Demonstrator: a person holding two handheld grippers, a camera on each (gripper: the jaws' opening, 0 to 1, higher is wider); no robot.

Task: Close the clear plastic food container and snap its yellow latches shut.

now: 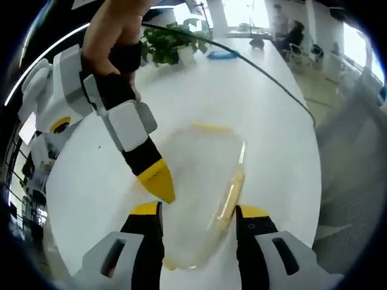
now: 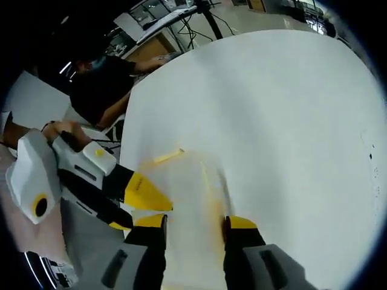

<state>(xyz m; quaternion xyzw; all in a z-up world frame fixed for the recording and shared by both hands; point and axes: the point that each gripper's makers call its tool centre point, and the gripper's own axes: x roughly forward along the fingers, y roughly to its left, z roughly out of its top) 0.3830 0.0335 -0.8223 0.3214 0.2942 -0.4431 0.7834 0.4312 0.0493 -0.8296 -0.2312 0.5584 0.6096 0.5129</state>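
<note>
Left gripper view puts the left gripper's (image 1: 198,212) two yellow-tipped black jaws nearest, rising from the bottom edge with a wide gap between them, released and holding nothing. Between and just beyond those tips lies the clear plastic food container (image 1: 199,187), blurred, resting on the round white table (image 1: 266,127). A long yellow latch (image 1: 230,196) runs along the container's right side, close to the right jaw tip, and another yellow strip (image 1: 208,128) shows at its far edge. From the upper left the right gripper (image 1: 158,181) reaches in, its yellow tip pressed down at the container's near left edge; whether its jaws are parted or closed I cannot tell. A person's hand (image 1: 112,36) grips its black handle. Farther off on the table stand a green potted plant (image 1: 172,39) and a blue object (image 1: 222,54), with a dark cable (image 1: 266,75) trailing across the table's far side.

Right gripper view shows this gripper's own two black jaws with yellow tips at the bottom, and between them the blurred clear container with a yellow latch beyond. The left gripper (image 2: 145,196) enters from the left, touching the container's side. Behind it sits a person in dark clothing (image 2: 97,84).
</note>
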